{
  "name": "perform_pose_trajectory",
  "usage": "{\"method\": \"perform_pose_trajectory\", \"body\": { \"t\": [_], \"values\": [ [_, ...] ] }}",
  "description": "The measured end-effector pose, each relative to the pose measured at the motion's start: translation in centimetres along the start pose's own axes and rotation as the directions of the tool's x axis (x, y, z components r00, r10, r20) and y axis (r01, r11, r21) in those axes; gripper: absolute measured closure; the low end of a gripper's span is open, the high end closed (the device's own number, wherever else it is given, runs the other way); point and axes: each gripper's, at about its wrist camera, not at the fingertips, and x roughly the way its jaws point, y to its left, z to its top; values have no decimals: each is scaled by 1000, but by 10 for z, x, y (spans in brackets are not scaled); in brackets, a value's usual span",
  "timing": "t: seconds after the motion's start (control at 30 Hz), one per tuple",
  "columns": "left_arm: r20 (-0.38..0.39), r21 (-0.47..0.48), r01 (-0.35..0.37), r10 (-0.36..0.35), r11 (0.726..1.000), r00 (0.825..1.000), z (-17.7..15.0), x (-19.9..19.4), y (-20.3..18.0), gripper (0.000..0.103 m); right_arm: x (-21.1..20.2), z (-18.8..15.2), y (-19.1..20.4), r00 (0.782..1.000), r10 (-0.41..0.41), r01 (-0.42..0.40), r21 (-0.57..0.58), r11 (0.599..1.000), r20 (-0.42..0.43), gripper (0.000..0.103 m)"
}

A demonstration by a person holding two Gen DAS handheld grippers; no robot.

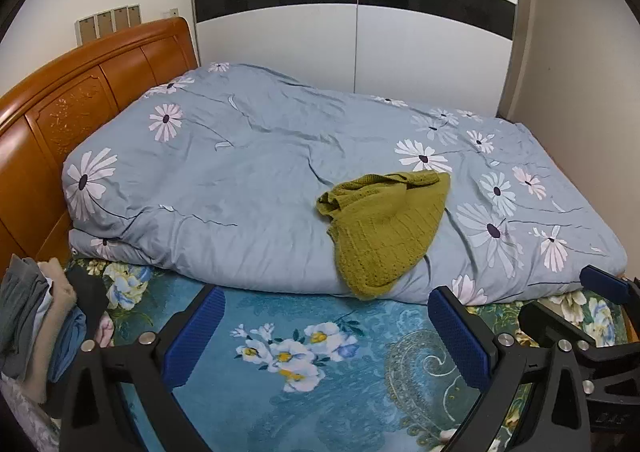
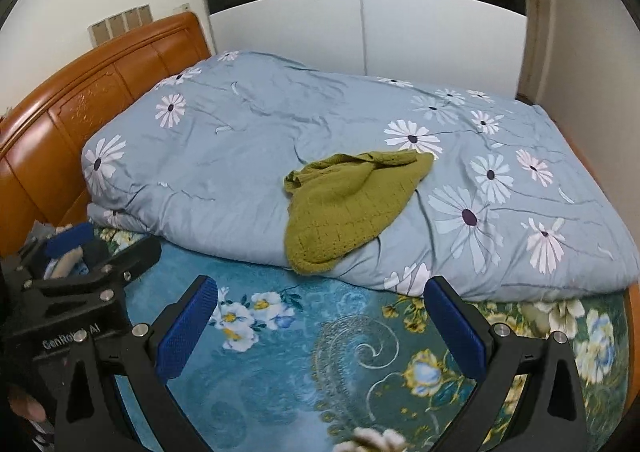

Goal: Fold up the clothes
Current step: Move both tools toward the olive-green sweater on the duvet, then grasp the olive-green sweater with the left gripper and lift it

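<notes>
"GenRobot AI" on left claw [image 2: 76, 248]

1 green knit [image 1: 380, 228], 1 quilt [image 1: 248, 180], 1 clothes stack [image 1: 44, 316], 2 tongs [image 1: 332, 336] [image 2: 320, 332].

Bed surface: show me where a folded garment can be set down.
Free: the floral sheet strip between the quilt edge and both open grippers, left gripper, right gripper. Crowded: the clothes pile by the headboard, and the green sweater on the quilt.
</notes>
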Motion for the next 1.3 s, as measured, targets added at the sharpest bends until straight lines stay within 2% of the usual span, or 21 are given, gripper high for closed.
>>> {"method": "perform_pose_trajectory", "body": {
  "t": [0.3,0.47,0.6,0.77,0.87,1.03,1.2,1.3],
  "values": [
    [-68,12,-36,36,999,997,6,40,-20,0,36,9,-43,995,100,-99,60,993,-22,0],
    [-116,23,-57,59,998,992,6,70,-29,0,57,13,-61,992,119,-116,85,990,-33,0],
    [-155,17,-36,38,999,987,7,98,-32,0,78,15,-76,991,121,-115,102,988,-51,0],
    [-203,-25,32,-36,999,978,8,137,-31,0,106,13,-93,990,118,-109,115,987,-81,0],
    [-257,-17,64,-66,998,964,9,174,-35,0,120,5,-103,989,104,-90,133,987,-103,0],
    [-338,73,5,20,997,941,14,241,-45,0,142,-26,-118,981,89,-60,166,984,-173,0],
    [-400,84,-61,89,995,912,18,298,-43,1,162,-62,-125,963,77,-28,187,982,-257,0],
    [-440,53,-52,70,997,895,20,331,-39,4,165,-75,-128,957,77,-17,210,978,-279,0]
  ]
}}
